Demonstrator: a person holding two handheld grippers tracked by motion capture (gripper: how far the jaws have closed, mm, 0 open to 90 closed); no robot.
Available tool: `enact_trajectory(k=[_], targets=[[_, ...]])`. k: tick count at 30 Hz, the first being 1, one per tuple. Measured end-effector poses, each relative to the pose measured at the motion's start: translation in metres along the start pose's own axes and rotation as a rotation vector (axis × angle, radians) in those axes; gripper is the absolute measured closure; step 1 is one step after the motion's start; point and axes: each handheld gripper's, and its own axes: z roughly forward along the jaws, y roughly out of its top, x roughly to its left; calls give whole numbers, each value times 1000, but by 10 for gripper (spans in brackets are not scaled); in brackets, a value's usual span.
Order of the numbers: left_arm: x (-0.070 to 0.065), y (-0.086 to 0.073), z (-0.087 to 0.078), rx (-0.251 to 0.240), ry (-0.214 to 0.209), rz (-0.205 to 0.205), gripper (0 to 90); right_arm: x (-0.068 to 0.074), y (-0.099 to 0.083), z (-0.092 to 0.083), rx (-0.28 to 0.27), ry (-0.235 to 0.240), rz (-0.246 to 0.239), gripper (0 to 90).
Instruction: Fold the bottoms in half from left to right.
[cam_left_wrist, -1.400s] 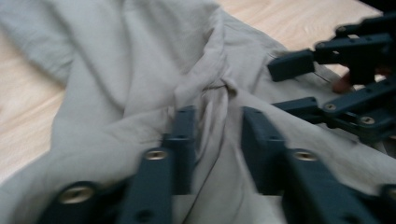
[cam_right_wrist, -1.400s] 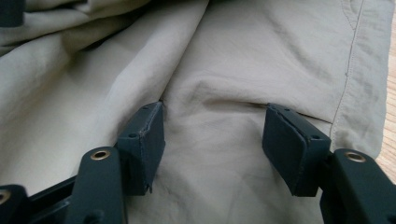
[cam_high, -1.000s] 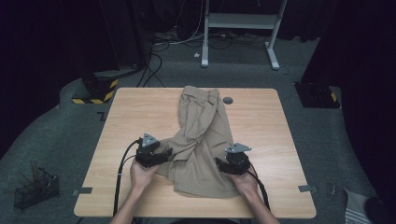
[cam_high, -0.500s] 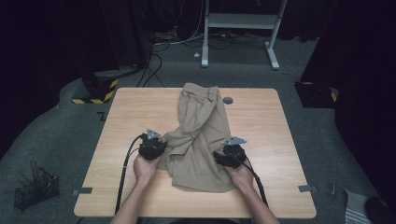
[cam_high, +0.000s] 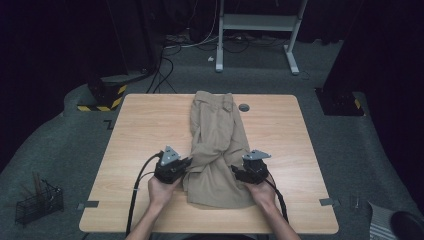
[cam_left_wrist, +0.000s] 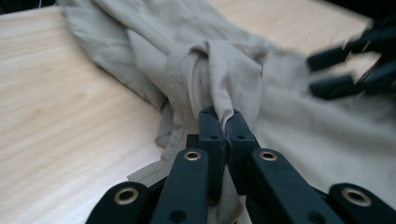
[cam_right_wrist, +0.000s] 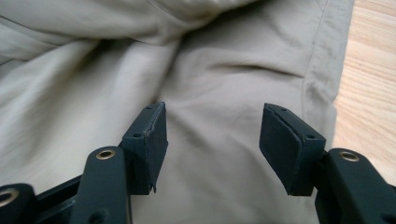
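Observation:
Khaki trousers (cam_high: 217, 130) lie lengthwise on the wooden table (cam_high: 145, 125), bunched and folded at the near end. My left gripper (cam_high: 186, 162) sits at the cloth's left edge. In the left gripper view it (cam_left_wrist: 225, 122) is shut on a gathered fold of the trousers (cam_left_wrist: 219, 60), with fabric pinched between the pads. My right gripper (cam_high: 236, 171) is at the cloth's right side. In the right gripper view it (cam_right_wrist: 212, 135) stands open just over flat fabric (cam_right_wrist: 210, 79), and its jaws have just closed a little with nothing pinched. The right gripper (cam_left_wrist: 317, 71) appears blurred beyond the fold.
A round cable grommet (cam_high: 244, 107) sits in the table beside the waistband. On the floor are a black wire basket (cam_high: 37, 202) at the left, a white desk frame (cam_high: 260, 25) behind and striped-edged bases (cam_high: 102, 97) by the far corners. Bare wood flanks the trousers.
The left gripper's jaws have closed on a fold at the cloth's left edge and pulled it up and slightly sideways. The right hand has hardly shifted.

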Motion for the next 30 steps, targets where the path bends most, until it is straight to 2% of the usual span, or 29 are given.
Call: enact_trajectory(k=[1, 3, 4, 7, 10, 14, 17, 20, 23, 25, 27, 30], targets=[[-3, -4, 8, 23, 0, 12, 879, 1, -2, -1, 11, -4, -13, 414], [-5, -10, 21, 56, 0, 6, 879, 3, -8, 0, 50, -9, -26, 414], [-4, -12, 25, 67, 7, 7, 879, 2, -11, 3, 55, -8, -19, 410], [1, -15, 35, 96, 20, -7, 879, 2, -12, 5, 26, -17, -10, 415], [15, -14, 48, 107, 39, -35, 880, 2, -8, 12, 16, -20, -6, 414], [35, -1, 61, 125, 74, -83, 880, 0, 6, 29, 7, -38, 12, 412], [44, 6, 60, 110, 82, -115, 880, -1, 14, 38, 8, -42, 19, 403], [37, 15, 38, 29, 55, -104, 880, -1, 16, 39, 7, -27, 13, 385], [18, 24, 14, -46, 17, -67, 880, -4, 13, 32, -13, 26, 55, 386], [8, 25, 9, -58, -10, -44, 880, -4, 10, 22, -49, 26, 60, 398], [-4, 22, 10, -53, -47, -30, 879, -2, 8, 12, -63, -3, 37, 405], [-16, 13, 24, -20, -71, -21, 878, -4, 2, 2, -37, -44, 0, 410]])
